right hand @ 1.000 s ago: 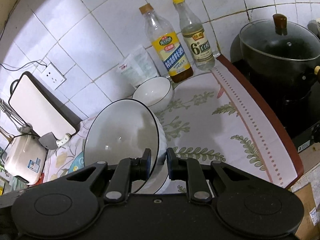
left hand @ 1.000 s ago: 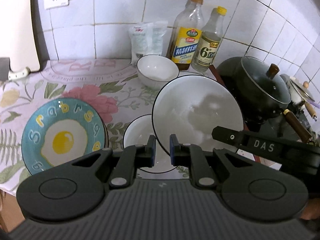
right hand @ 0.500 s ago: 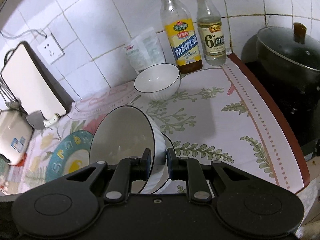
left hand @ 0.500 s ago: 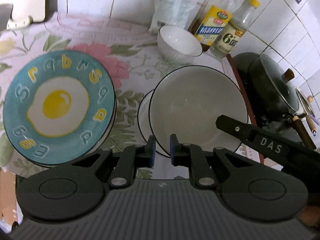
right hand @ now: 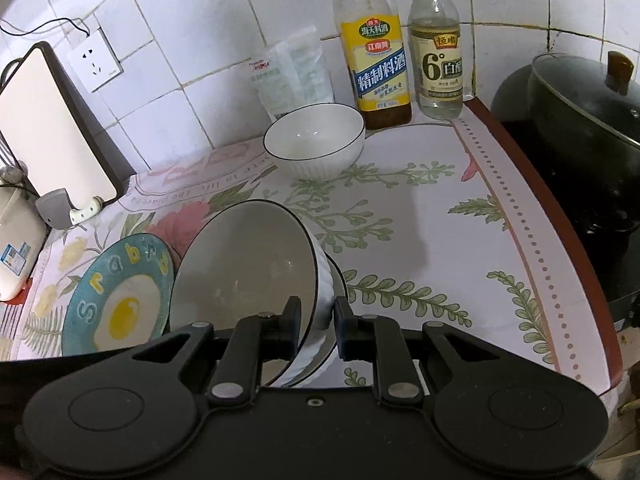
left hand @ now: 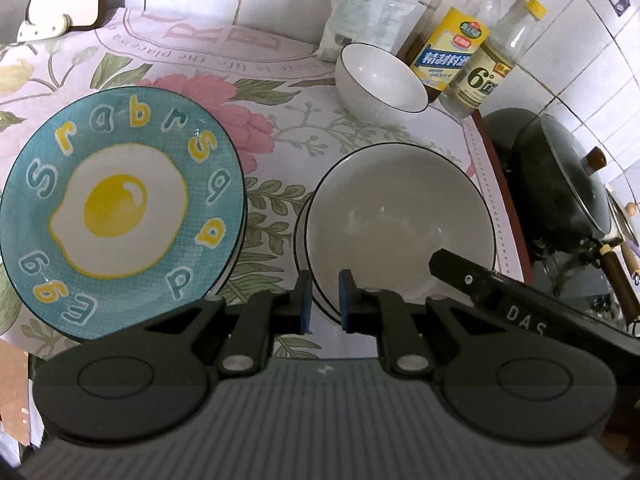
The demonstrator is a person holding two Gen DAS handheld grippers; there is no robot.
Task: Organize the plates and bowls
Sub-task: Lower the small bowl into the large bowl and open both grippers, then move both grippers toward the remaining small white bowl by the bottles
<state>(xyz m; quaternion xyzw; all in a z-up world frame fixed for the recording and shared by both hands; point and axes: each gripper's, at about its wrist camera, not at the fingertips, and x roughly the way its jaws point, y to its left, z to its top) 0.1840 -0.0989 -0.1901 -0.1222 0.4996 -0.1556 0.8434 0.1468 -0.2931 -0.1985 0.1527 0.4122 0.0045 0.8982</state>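
Observation:
My right gripper (right hand: 316, 322) is shut on the rim of a large white bowl (right hand: 244, 272) with a black edge and holds it tilted just above a white plate (right hand: 338, 280). The same bowl (left hand: 396, 220) shows in the left wrist view, with the plate's edge (left hand: 300, 228) under it. My left gripper (left hand: 323, 304) is nearly shut and empty, just in front of the bowl's near rim. A blue plate with a fried-egg picture (left hand: 116, 208) sits to the left, also in the right wrist view (right hand: 116, 300). A small white bowl (left hand: 380, 80) stands further back (right hand: 316, 140).
Two bottles (right hand: 374, 48) (right hand: 438, 44) and a plastic bag (right hand: 292, 72) stand against the tiled wall. A black pot with a glass lid (right hand: 588, 120) is on the stove to the right. A cutting board (right hand: 48, 132) leans at the left. The flowered counter's front edge (right hand: 608, 340) is near.
The right gripper has lowered the large bowl toward the white plate and the counter. The left gripper has moved up and back, looking down more steeply on the dishes.

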